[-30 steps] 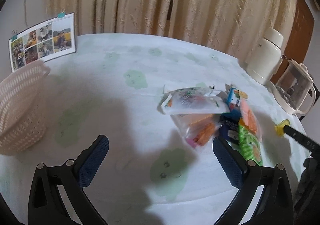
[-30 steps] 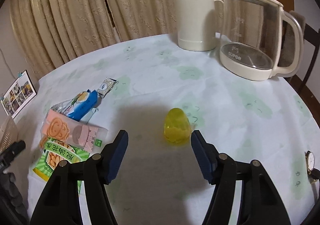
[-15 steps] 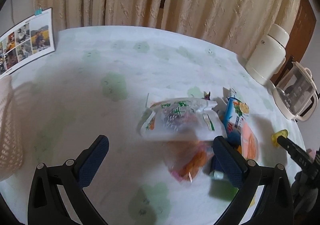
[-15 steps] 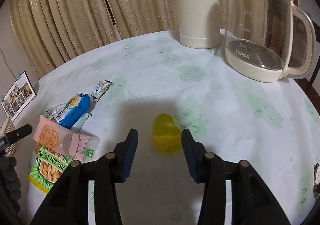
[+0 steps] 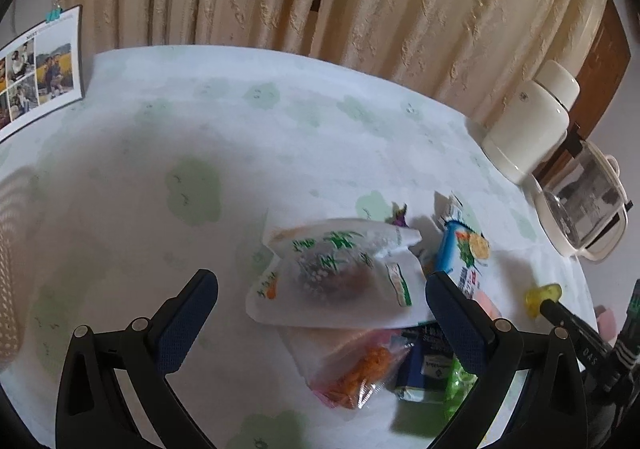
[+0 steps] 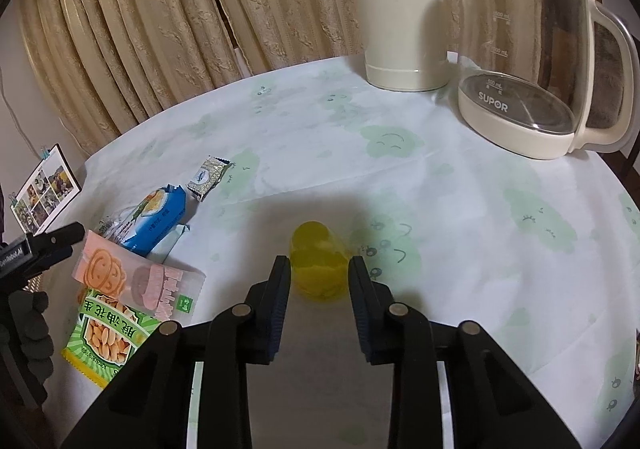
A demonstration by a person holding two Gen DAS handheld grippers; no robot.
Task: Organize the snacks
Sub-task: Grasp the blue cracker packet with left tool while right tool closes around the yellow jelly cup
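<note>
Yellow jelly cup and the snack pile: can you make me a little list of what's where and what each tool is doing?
right tool: fingers closed in on both sides of the yellow jelly cup, which stands on the table
left tool: open, over the white snack bag
snack pile: white snack bag on top; orange snack packet below it, blue biscuit pack beside it
apart from pile: small silver packet
back of table: cream thermos, glass kettle
far left: photo card
</note>
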